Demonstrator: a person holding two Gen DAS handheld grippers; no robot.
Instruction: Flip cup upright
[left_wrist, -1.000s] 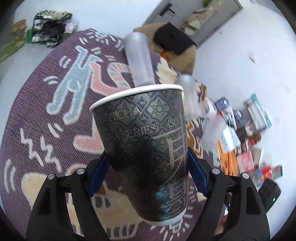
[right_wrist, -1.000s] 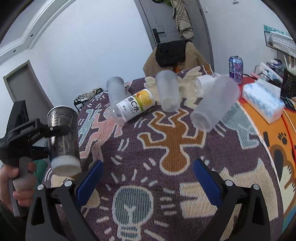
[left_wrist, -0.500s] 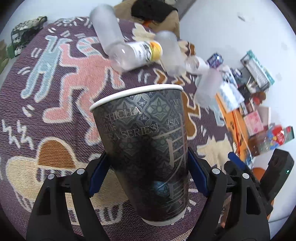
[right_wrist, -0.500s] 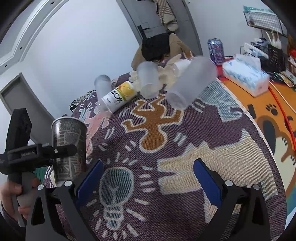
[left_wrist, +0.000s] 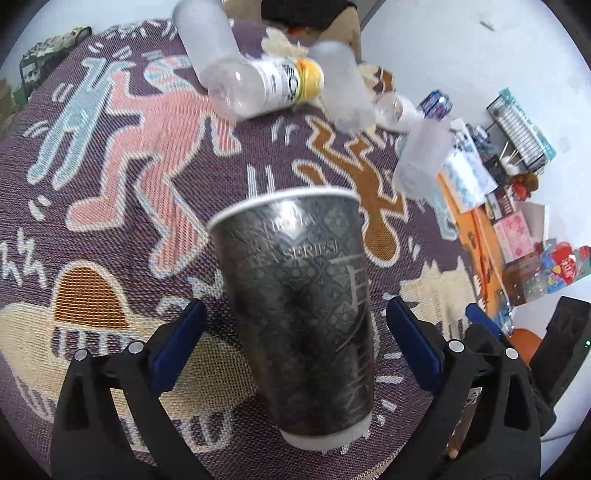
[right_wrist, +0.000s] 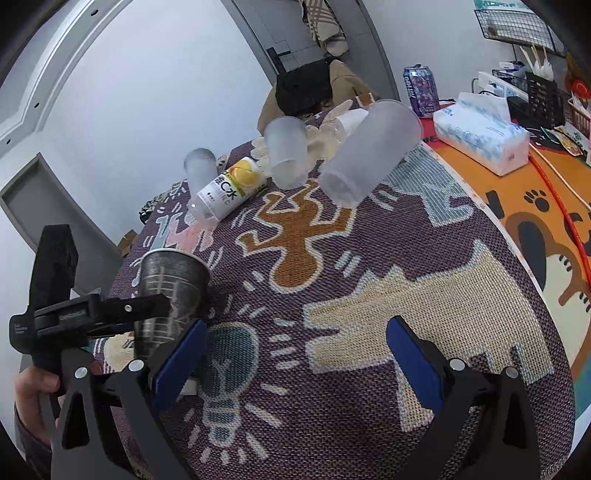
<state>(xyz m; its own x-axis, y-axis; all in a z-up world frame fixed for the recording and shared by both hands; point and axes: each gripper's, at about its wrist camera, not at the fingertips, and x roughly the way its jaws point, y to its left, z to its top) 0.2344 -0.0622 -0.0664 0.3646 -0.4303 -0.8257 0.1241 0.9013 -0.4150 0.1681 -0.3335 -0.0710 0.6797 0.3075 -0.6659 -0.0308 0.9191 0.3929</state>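
A dark patterned paper cup stands upright, mouth up, on the patterned tablecloth. My left gripper is open, its blue pads clear of the cup on both sides. In the right wrist view the cup stands at the left with the left gripper around it. My right gripper is open and empty above the cloth.
Frosted plastic cups and a yellow-label bottle lie at the far side. A tissue pack and a can are on the orange mat to the right.
The left gripper lowered the cup onto the cloth and opened; its pads now stand apart from the cup. The right gripper stayed open.
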